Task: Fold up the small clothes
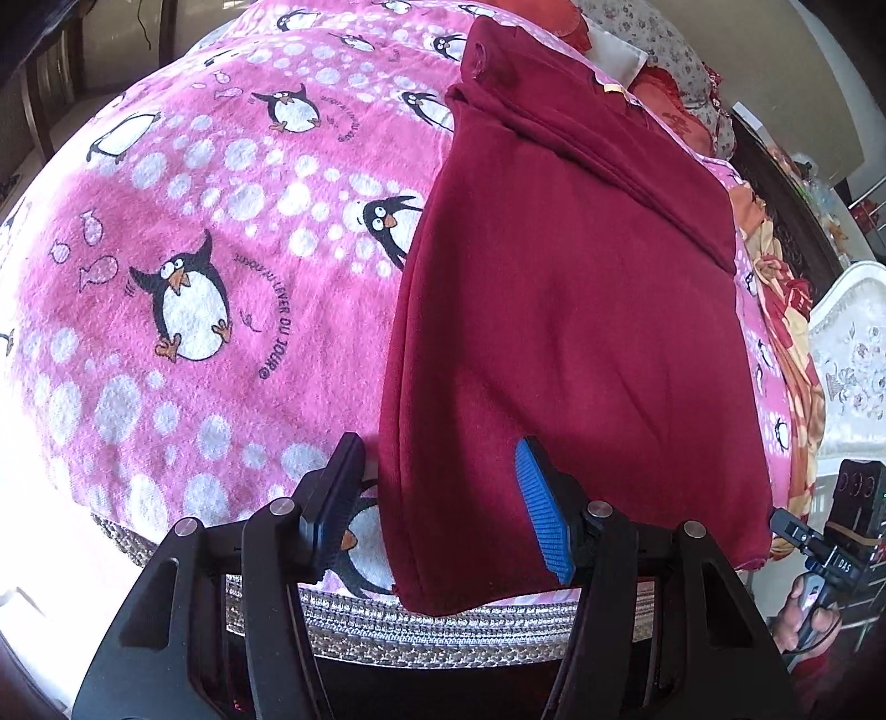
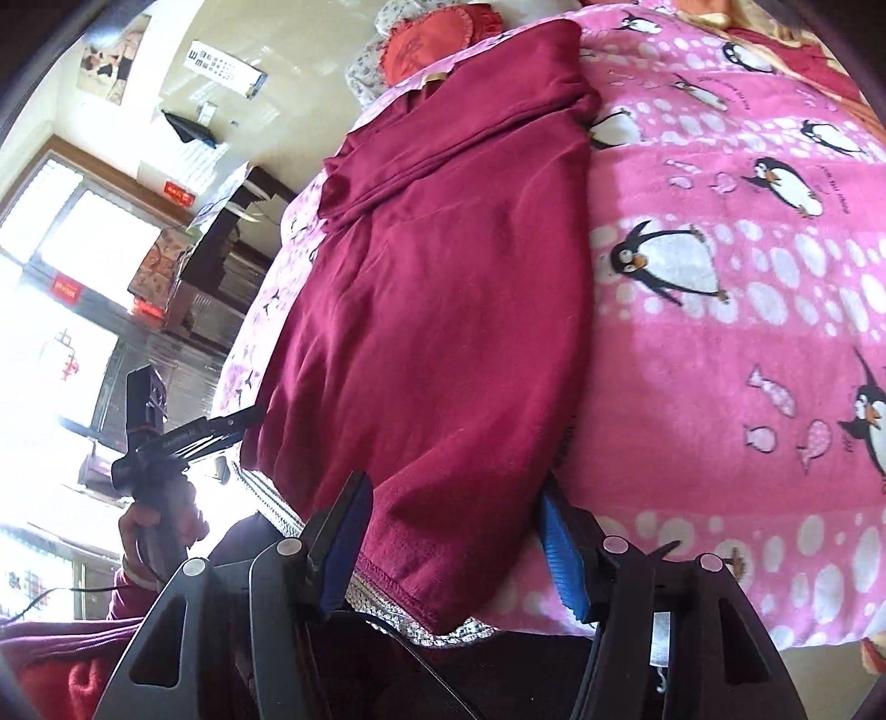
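Note:
A dark red garment [image 1: 570,310] lies flat on the pink penguin blanket [image 1: 194,232], its sleeves folded in across the top. My left gripper [image 1: 443,498] is open at the garment's near left hem corner, one pad over the cloth and one beside its edge. In the right wrist view the same garment [image 2: 443,288] lies on the blanket [image 2: 747,343]. My right gripper [image 2: 454,543] is open and straddles the near right hem corner. The right gripper also shows in the left wrist view [image 1: 819,548], and the left gripper in the right wrist view [image 2: 183,437].
The bed's woven edge [image 1: 443,620] runs under both grippers. A red cushion [image 2: 432,44] and floral pillows lie beyond the garment's collar. A white cabinet [image 1: 853,354] stands at the bedside; a dark cabinet [image 2: 221,249] and bright windows are on the other side.

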The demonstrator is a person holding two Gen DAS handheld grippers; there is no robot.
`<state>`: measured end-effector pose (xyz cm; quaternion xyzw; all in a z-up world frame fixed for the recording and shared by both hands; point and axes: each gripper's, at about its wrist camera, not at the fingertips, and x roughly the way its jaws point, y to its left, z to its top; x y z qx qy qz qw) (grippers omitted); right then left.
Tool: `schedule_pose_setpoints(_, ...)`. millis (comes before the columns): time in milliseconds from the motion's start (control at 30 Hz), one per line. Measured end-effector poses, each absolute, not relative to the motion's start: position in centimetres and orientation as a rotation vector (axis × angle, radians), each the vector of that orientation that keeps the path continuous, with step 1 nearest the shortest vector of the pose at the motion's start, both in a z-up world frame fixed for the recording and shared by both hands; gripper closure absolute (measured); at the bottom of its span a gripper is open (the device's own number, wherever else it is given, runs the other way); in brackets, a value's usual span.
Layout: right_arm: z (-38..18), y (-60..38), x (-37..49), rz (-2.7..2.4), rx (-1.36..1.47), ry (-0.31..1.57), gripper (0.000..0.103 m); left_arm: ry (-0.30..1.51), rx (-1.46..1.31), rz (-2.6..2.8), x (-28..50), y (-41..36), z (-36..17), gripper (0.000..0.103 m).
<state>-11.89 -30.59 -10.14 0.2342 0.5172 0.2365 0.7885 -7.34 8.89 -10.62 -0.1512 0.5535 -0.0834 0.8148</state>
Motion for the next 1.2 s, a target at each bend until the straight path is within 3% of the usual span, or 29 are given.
schedule_pose_setpoints(167, -10.6, -30.8, -11.7, 0.544, 0.562, 1.103, 0.042, 1.176, -0.335, -0.197, -7.0, 8.6, -10.9, 0.031)
schedule_pose_setpoints(233, -10.8, -30.9, -11.6, 0.555, 0.585, 1.097, 0.042, 1.174, -0.322, -0.198, -6.9, 8.3, -10.9, 0.03)
schedule_pose_setpoints(1067, -11.2, -30.8, -11.0, 0.58, 0.611, 1.06, 0.043, 1.171, -0.236, -0.174, -7.3, 7.2, -11.2, 0.029)
schedule_pose_setpoints(1100, -11.3, -30.6, -10.9, 0.58, 0.605, 1.051, 0.043, 1.173, -0.235, -0.182, -7.2, 7.2, -11.1, 0.03)
schedule_pose_setpoints(1200, -11.3, -29.9, -10.4, 0.587, 0.556, 1.043, 0.048, 1.175, -0.219, -0.199, -7.1, 7.3, -10.9, 0.055)
